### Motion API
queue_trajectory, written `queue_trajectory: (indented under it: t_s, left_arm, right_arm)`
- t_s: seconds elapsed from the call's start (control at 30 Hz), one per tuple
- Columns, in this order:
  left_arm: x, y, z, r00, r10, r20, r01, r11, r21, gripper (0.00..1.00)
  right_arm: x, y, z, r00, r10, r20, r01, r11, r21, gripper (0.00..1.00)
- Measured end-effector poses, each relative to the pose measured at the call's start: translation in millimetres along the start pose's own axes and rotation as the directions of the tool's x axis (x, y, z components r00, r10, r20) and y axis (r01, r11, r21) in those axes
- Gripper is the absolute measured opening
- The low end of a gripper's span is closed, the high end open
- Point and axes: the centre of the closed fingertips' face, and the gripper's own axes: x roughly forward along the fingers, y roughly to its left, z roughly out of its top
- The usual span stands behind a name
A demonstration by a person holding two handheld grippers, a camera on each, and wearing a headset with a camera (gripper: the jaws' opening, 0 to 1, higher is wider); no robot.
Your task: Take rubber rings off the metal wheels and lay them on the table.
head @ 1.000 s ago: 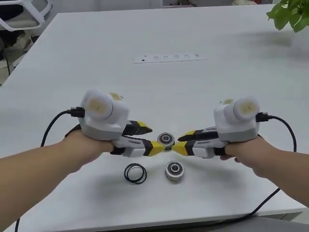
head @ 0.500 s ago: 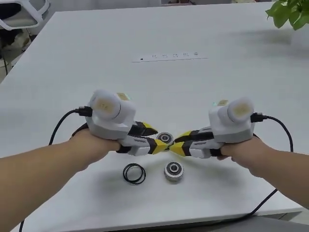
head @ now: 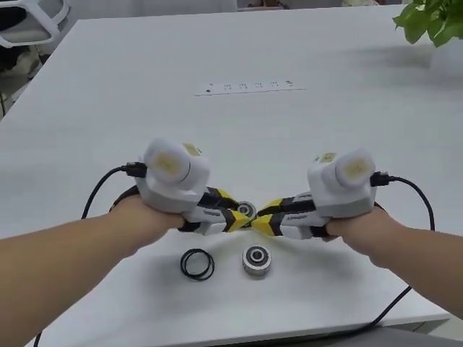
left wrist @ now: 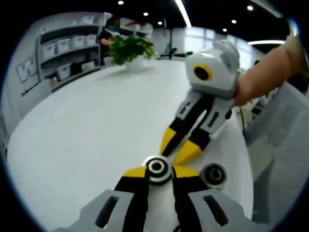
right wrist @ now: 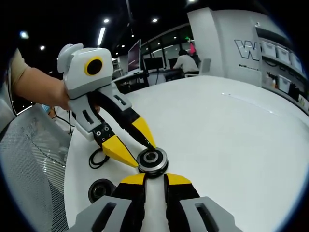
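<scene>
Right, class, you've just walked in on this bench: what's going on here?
A person works two handheld grippers over a white table. The left gripper clamps a metal wheel in the air. The right gripper has its tips at that wheel, but whether it grips is unclear. Below them on the table lie black rubber rings and a second wheel.

left tool (head: pixel 237 212): gripped by left hand (head: pixel 145 217), jaws clamped on metal wheel (head: pixel 246 210) | right tool (head: pixel 258 218): in right hand (head: pixel 354 225), jaws nearly together, tips at wheel's rim | tools tip to tip above worktop's (head: pixel 325 108) near edge | forearms angle inward
</scene>
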Motion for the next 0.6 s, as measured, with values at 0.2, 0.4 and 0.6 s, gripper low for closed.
queue_trajectory:
  t_s: [0.2,0.4,0.6]
  left_arm:
    - [0.4,2.7,0.9,0.9995,0.033,-0.002,-0.032,0.999,0.017,0.14]
    - [2.0,4.4,0.4,0.9988,0.050,-0.005,-0.050,0.999,0.021,0.14]
    - [1.8,3.9,0.2,0.9981,0.060,-0.007,-0.060,0.997,0.048,0.13]
  right_arm:
    - [1.1,1.0,0.6,1.0000,-0.001,0.000,0.001,1.000,0.000,0.10]
    - [0.9,0.6,0.6,0.9999,-0.010,0.006,0.010,1.000,0.022,0.09]
    - [-1.1,0.1,-1.4,0.9999,-0.013,0.000,0.013,0.997,0.074,0.00]
